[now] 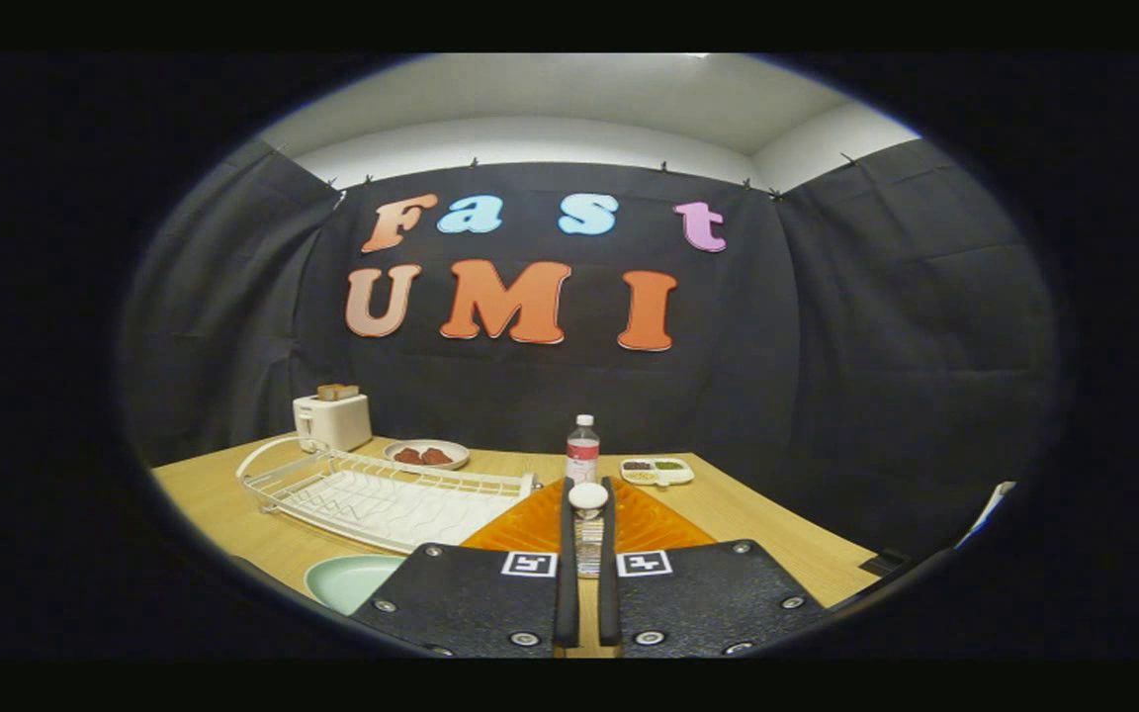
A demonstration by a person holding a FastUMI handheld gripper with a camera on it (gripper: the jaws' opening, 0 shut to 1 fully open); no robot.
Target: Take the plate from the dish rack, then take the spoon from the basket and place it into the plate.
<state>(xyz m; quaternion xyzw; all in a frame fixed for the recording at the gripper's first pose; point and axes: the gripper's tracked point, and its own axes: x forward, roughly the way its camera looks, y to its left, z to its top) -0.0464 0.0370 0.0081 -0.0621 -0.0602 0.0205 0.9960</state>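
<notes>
The gripper (587,539) is clamping a spoon (588,524) over the orange basket (530,529); beside the basket are sitting a dish rack (382,494), a plate (347,578) and, beyond it, a bottle (582,450).

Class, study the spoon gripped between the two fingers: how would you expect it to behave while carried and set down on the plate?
The spoon looks stiff, with a thin handle clamped by the gripper, so it probably won't flop. Its round bowl sits above the fingers, so it might pivot if the grip loosens. On the smooth green plate it would likely slide or clatter.
</notes>
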